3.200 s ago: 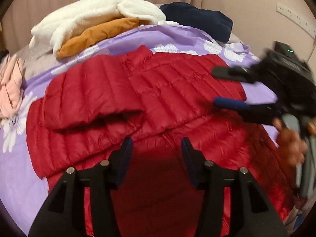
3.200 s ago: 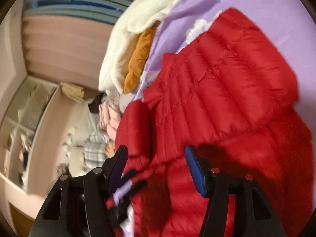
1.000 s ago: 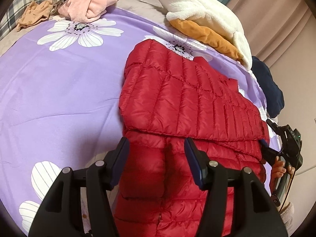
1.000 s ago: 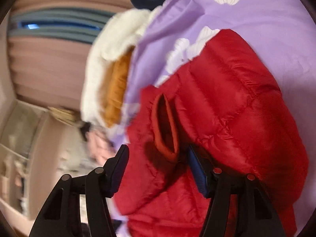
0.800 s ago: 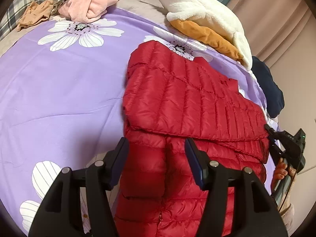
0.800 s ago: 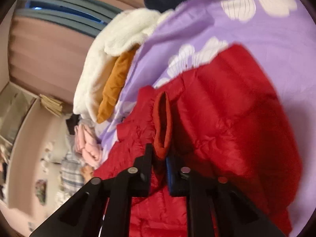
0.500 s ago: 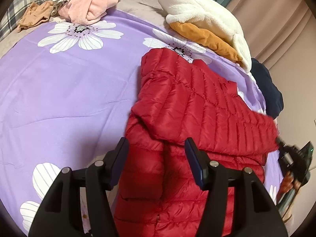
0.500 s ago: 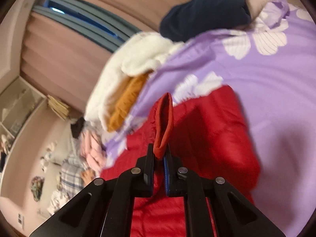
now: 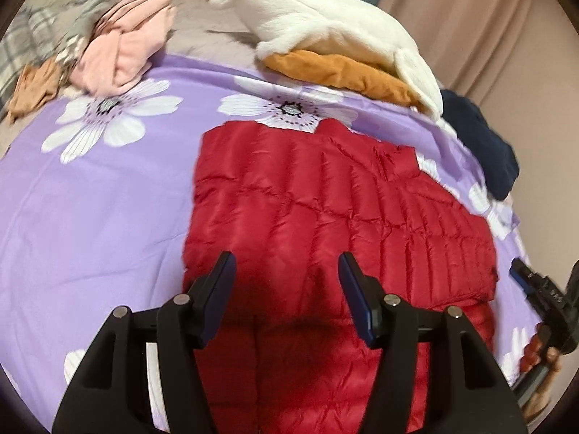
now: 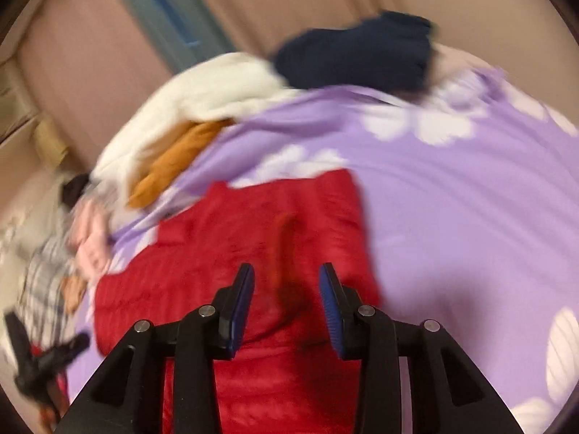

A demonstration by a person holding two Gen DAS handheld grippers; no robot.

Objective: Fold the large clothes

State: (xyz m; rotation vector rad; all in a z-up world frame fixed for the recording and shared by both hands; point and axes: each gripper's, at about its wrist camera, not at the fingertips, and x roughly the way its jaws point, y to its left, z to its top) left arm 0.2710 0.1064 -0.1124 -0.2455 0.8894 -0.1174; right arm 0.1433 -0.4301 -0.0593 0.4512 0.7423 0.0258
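Observation:
A red quilted down jacket (image 9: 325,209) lies on the purple flowered bedspread (image 9: 90,195), its sleeves folded over the body. My left gripper (image 9: 286,282) is open and empty, hovering over the jacket's near part. My right gripper (image 10: 286,285) is open just above the jacket (image 10: 231,260), with the red cuff (image 10: 284,249) lying between its fingers, no longer held. The right gripper also shows in the left wrist view (image 9: 535,289) at the jacket's right edge. The left gripper shows blurred in the right wrist view (image 10: 39,358).
A white fleece (image 9: 333,29) over an orange garment (image 9: 336,72) lies at the far side, a navy garment (image 9: 477,144) to its right, pink clothes (image 9: 123,54) and plaid fabric at far left. Curtains and a wall stand behind.
My right gripper, which had shut on the cuff and lifted the sleeve, has opened and let it drop. The sleeve now lies flat across the jacket. The left gripper shifted slightly.

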